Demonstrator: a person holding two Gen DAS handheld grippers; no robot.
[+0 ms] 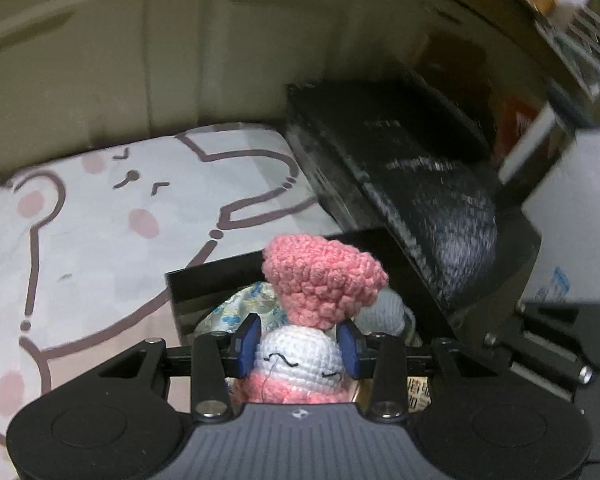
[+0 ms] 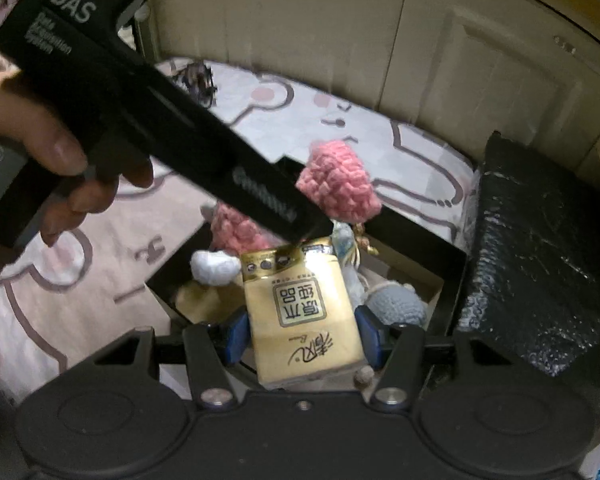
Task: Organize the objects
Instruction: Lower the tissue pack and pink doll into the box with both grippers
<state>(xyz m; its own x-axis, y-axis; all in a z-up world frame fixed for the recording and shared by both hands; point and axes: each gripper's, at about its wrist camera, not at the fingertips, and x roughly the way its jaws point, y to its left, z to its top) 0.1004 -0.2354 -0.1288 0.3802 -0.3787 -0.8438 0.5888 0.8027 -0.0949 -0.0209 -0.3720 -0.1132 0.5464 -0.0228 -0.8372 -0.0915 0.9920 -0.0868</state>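
The black box (image 2: 452, 280), at your twelve o'clock, already holds several trinkets, yet you are not done: your left gripper (image 1: 298, 346) clamps the crocheted doll (image 1: 300, 360) above it, and your right gripper (image 2: 302, 336) grips the yellow tissue pack (image 2: 300, 312).

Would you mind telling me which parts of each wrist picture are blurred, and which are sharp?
Left wrist view: the crochet doll in the left gripper is sharp; the black lid and upper right corner are smeared.
Right wrist view: the tissue pack in the right gripper is fairly sharp; the hand is soft.
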